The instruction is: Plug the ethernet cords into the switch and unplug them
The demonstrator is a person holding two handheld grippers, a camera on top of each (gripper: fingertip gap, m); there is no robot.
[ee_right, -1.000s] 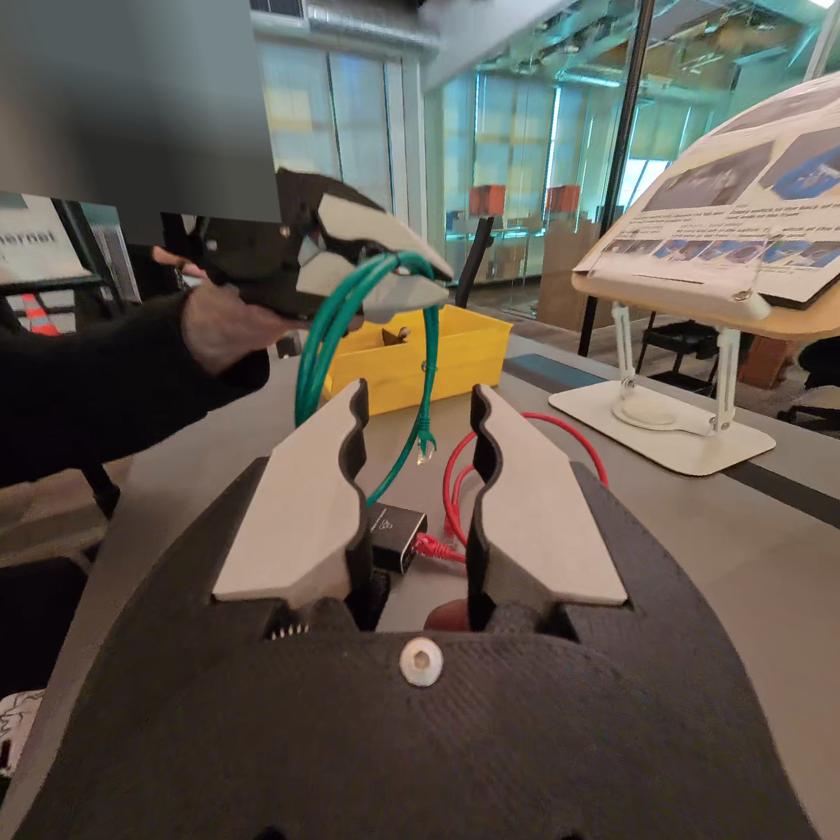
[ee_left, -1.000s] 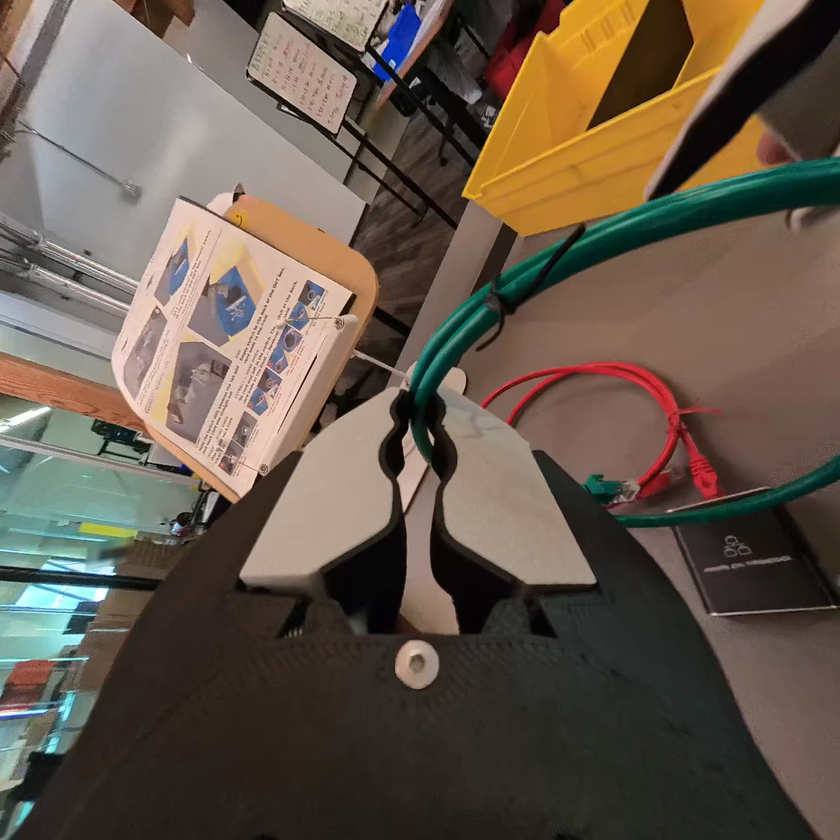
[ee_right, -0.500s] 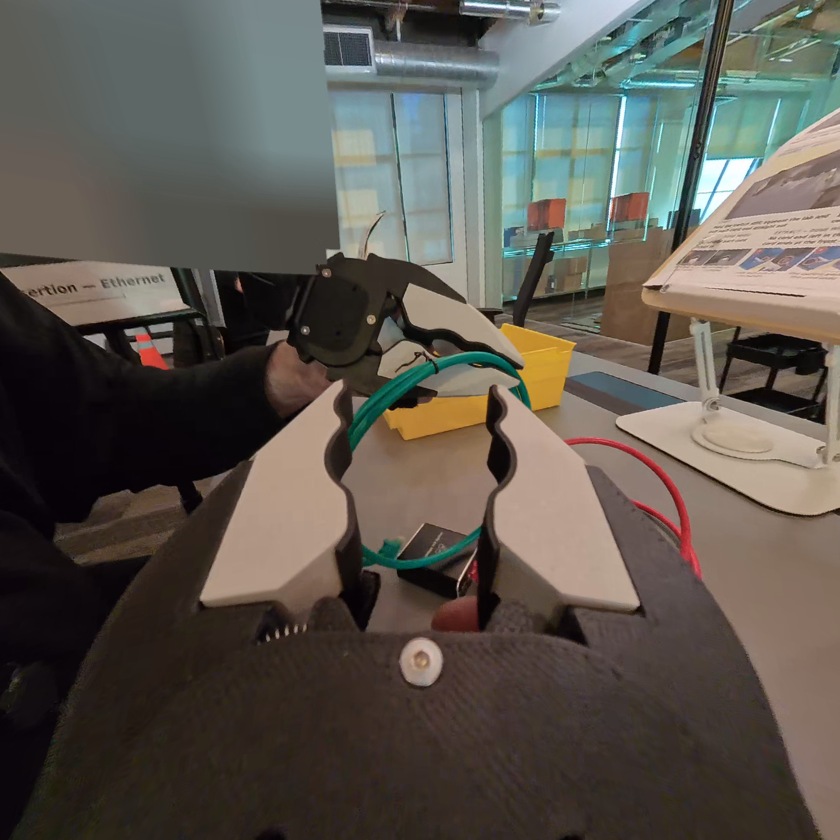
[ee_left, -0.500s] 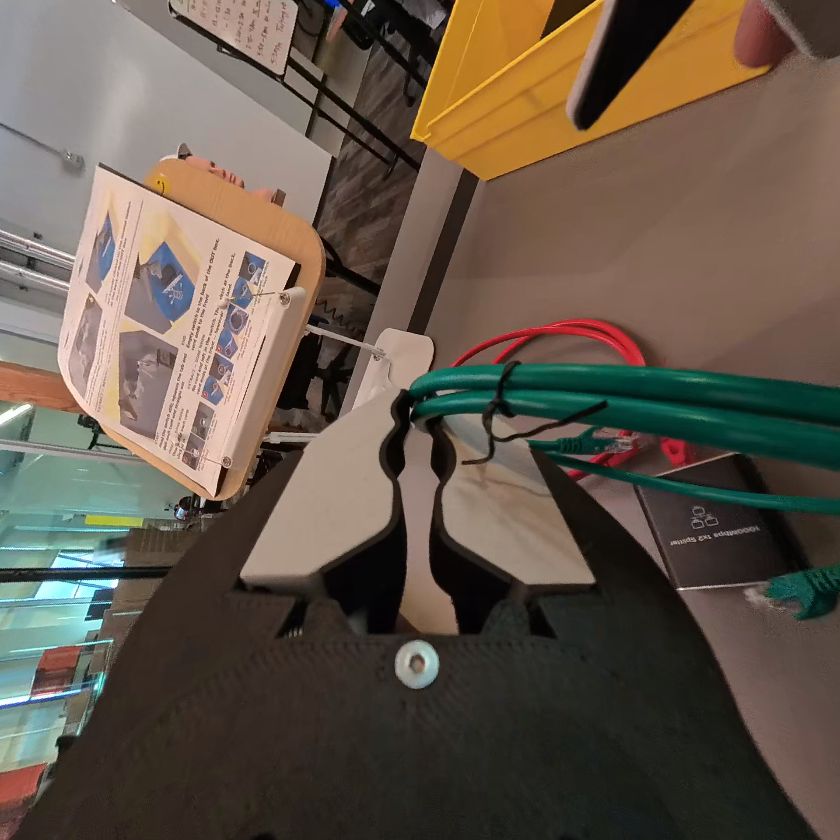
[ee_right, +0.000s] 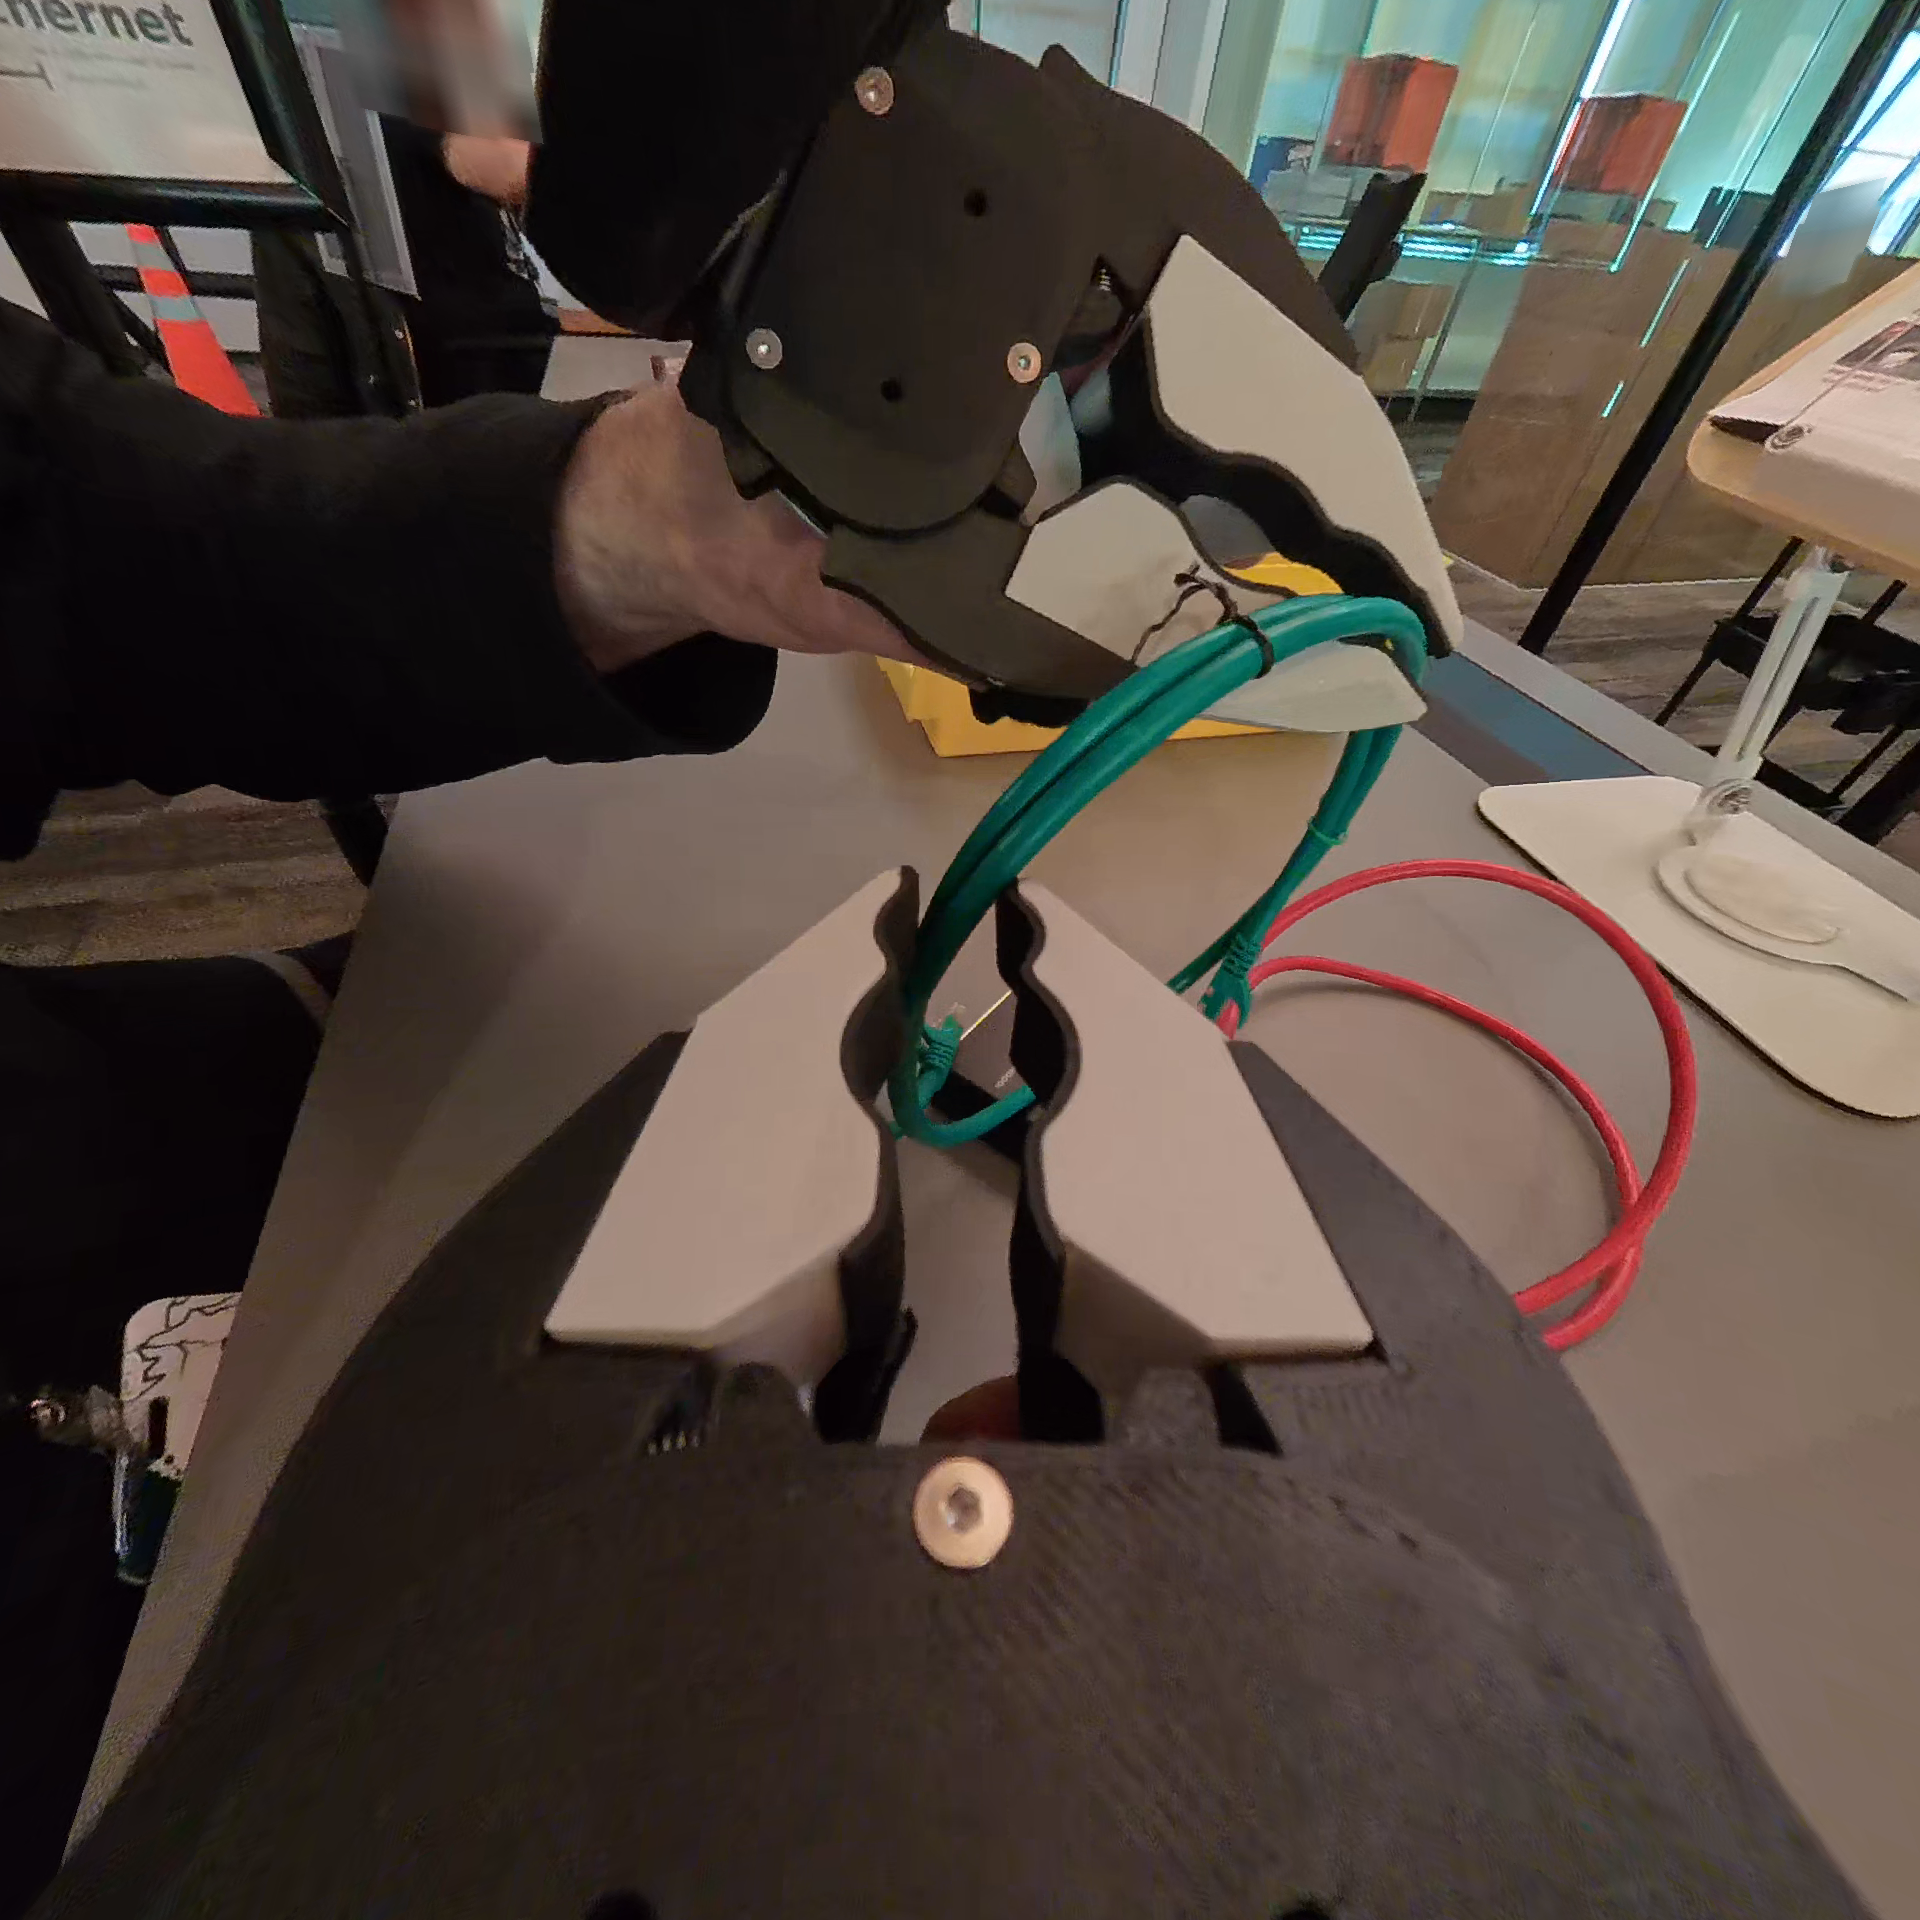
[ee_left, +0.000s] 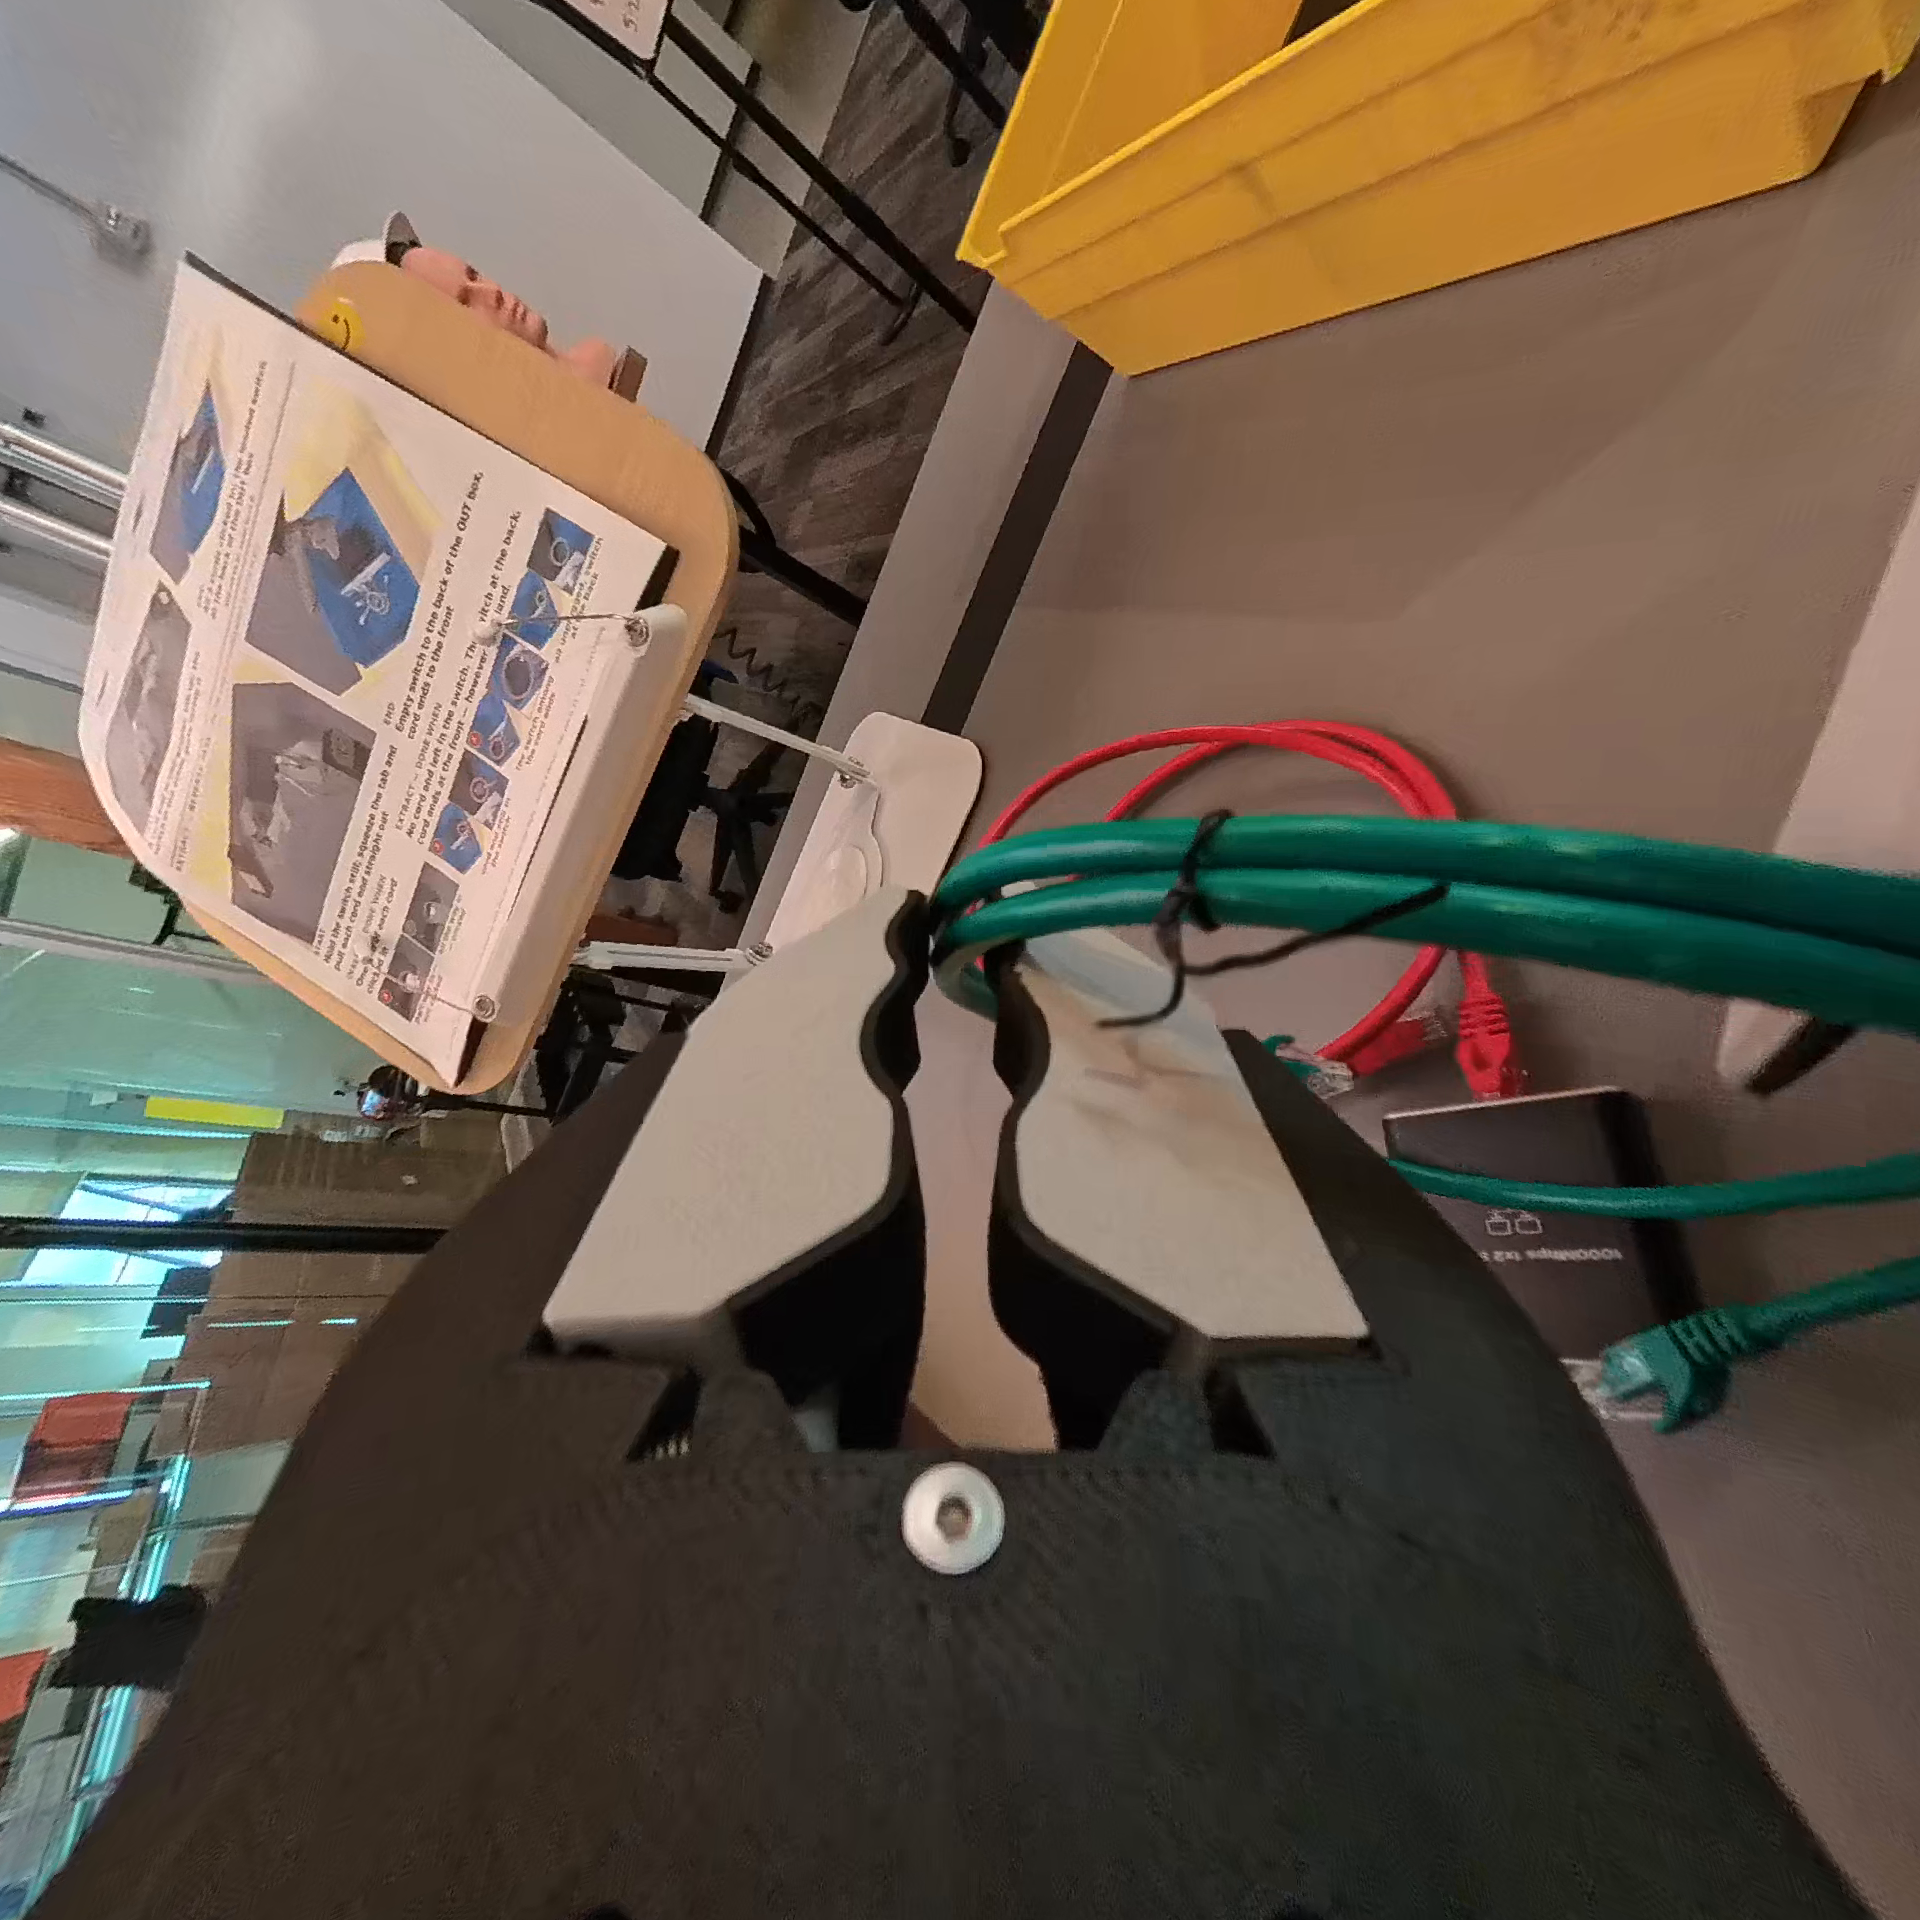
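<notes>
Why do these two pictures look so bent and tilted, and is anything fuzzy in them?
Left wrist view: wide-angle lens, camera rolled sideways, so the table looks upended; the green cord smears toward the right edge. Right wrist view: the window posts lean and curve at the edges; the left gripper and red cord are sharp, with a blurred patch top left.

Coiled green cord hangs lifted above the black switch; red cord lies beside it.
</notes>
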